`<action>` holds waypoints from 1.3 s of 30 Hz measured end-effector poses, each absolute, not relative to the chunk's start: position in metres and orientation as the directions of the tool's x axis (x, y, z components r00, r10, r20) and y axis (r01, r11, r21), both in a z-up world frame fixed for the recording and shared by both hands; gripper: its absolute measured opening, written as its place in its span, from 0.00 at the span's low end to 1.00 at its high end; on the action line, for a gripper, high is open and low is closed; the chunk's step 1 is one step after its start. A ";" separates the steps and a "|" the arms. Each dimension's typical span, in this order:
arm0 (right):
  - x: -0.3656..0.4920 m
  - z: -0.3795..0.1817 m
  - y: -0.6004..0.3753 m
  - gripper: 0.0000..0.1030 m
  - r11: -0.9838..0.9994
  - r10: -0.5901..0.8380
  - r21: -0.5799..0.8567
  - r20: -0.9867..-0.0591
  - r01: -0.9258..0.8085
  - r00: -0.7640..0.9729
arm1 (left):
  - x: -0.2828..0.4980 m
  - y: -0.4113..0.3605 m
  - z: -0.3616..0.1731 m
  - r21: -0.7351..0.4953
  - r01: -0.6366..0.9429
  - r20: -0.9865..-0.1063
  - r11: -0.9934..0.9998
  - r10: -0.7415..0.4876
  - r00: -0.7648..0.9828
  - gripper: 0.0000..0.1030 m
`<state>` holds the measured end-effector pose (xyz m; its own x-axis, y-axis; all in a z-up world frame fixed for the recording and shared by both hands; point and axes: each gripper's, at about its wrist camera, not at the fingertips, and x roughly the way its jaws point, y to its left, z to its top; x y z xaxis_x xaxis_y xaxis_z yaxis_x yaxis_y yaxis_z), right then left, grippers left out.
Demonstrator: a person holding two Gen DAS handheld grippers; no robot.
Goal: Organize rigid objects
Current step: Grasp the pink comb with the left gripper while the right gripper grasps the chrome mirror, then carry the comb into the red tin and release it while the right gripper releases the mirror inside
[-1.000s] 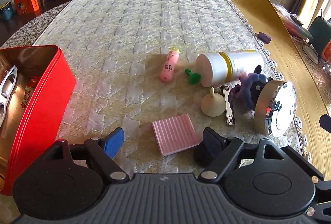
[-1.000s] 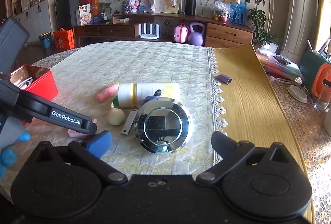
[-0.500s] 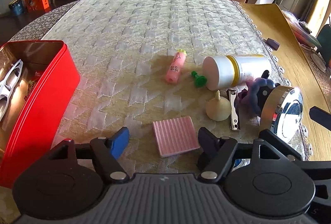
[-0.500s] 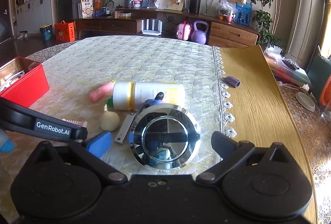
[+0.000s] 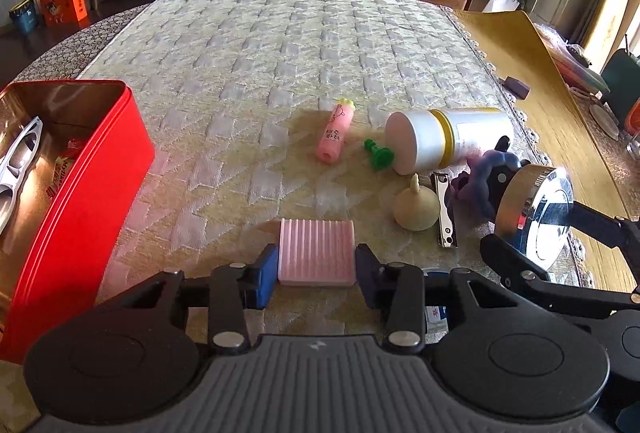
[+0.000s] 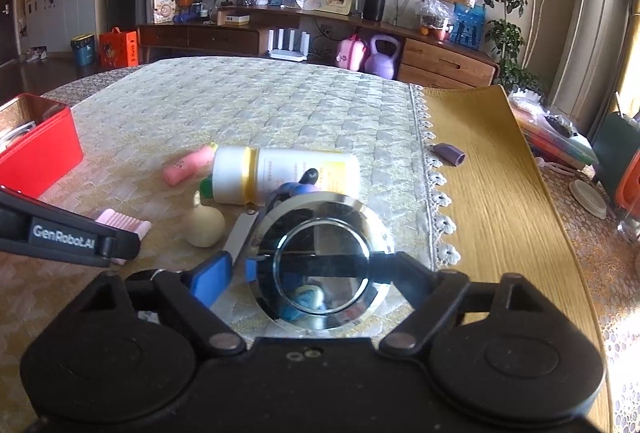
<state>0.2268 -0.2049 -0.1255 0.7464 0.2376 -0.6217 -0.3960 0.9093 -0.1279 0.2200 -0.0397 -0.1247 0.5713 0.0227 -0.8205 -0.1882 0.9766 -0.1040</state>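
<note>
Two hand-held grippers low over bench: left hand-held gripper (image 5: 316, 275) jaws touching pink ribbed block (image 5: 317, 258) sides; right hand-held gripper (image 6: 304, 273) spread around chrome round mirror (image 6: 320, 261).

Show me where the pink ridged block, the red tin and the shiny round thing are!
pink ridged block (image 5: 316, 251): left wrist view, middle of its ridged top.
red tin (image 5: 86, 193): left wrist view, its outer side wall.
shiny round thing (image 6: 320, 261): right wrist view, its mirrored face.
</note>
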 end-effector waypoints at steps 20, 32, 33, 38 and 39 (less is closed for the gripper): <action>0.190 -0.094 -0.204 0.75 0.910 0.296 -0.061 -0.599 -0.411 0.744 | 0.194 -0.032 -0.105 -0.117 -0.132 -0.814 0.984 -0.019 0.581 0.39; 0.153 -0.060 -0.189 0.75 0.888 0.356 -0.032 -0.582 -0.458 0.731 | 0.160 -0.009 -0.070 -0.120 -0.122 -0.799 0.985 -0.023 0.601 0.39; 0.150 -0.056 -0.187 0.75 0.886 0.364 -0.027 -0.579 -0.463 0.730 | 0.158 -0.006 -0.068 -0.118 -0.126 -0.801 0.985 -0.019 0.598 0.39; 0.143 -0.040 -0.175 0.75 0.874 0.407 0.018 -0.574 -0.486 0.711 | 0.145 0.011 -0.055 -0.133 -0.135 -0.791 0.982 -0.023 0.611 0.39; 0.141 -0.037 -0.171 0.75 0.870 0.415 0.023 -0.573 -0.493 0.707 | 0.142 0.015 -0.052 -0.135 -0.140 -0.787 0.981 -0.021 0.616 0.39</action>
<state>0.1412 -0.1713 -0.0372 0.7066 0.4154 -0.5729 -0.4927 0.8699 0.0230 0.1421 0.0153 -0.0516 0.6161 -0.0206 -0.7874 -0.1403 0.9808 -0.1354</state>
